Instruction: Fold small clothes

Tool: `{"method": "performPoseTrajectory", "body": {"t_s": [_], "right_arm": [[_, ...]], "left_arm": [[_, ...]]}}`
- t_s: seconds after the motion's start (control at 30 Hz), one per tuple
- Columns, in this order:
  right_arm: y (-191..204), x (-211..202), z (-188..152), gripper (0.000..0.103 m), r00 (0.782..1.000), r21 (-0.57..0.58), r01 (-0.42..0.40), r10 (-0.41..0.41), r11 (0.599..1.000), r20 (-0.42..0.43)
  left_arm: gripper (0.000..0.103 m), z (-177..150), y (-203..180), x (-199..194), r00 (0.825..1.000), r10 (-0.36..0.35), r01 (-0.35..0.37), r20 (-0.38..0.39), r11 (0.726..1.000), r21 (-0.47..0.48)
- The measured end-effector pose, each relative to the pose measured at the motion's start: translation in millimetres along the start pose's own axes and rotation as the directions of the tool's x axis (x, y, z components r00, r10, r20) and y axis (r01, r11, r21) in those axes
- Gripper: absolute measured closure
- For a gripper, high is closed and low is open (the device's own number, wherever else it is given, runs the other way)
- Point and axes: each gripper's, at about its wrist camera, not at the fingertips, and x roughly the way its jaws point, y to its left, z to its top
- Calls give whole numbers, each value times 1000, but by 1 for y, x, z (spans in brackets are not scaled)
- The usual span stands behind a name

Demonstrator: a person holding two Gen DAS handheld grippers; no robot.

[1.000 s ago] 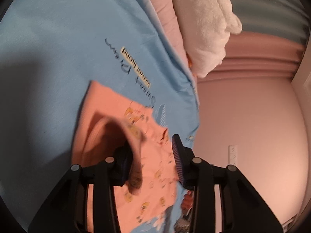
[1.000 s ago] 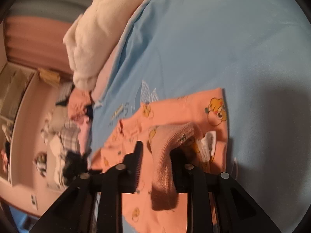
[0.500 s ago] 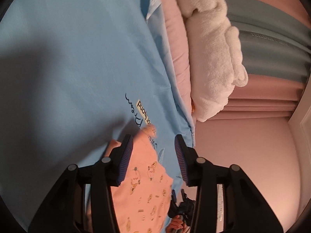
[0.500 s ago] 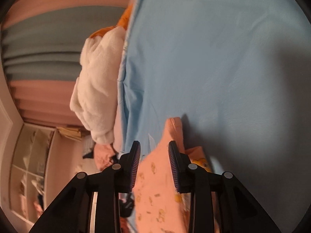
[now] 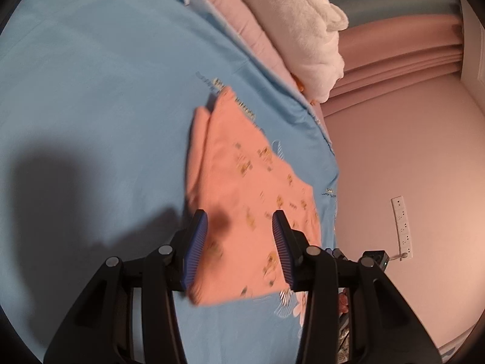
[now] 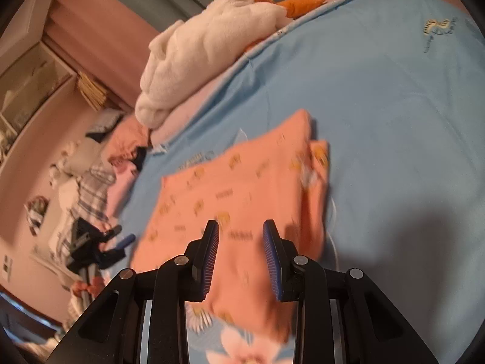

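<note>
The small orange printed cotton garment (image 5: 242, 188) lies folded on the light blue bedsheet (image 5: 91, 91), both the left gripper (image 5: 239, 242) and the right gripper (image 6: 241, 251) hover above it with jaws parted and empty, so this piece looks nearly done.

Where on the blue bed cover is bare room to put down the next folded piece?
The blue bed cover lies bare beside the orange garment, on the side away from the white plush blanket. The edge with that blanket and the pink quilt is crowded. The floor pile of clothes gives no room.
</note>
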Motion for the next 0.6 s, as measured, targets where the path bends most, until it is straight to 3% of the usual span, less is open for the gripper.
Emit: {"method": "performPoseTrajectory", "body": {"t_s": [0.27,0.37,0.47,0.6], "right_arm": [[3,11,-24,72,996,21,52,-50,998,-71],[11,14,-28,72,993,-14,78,-79,997,-91],[10,13,-28,73,994,-13,69,-70,998,-89],[11,16,-26,73,994,-26,48,-50,999,-93]], "left_arm": [[60,-14,-3,12,998,-30,28,-51,999,-33],[60,-15,-3,8,999,18,-19,-40,1000,-14],[60,-16,4,3,999,5,-6,-31,999,-44],[60,-21,1,9,997,-20,18,-78,1000,-25]]}}
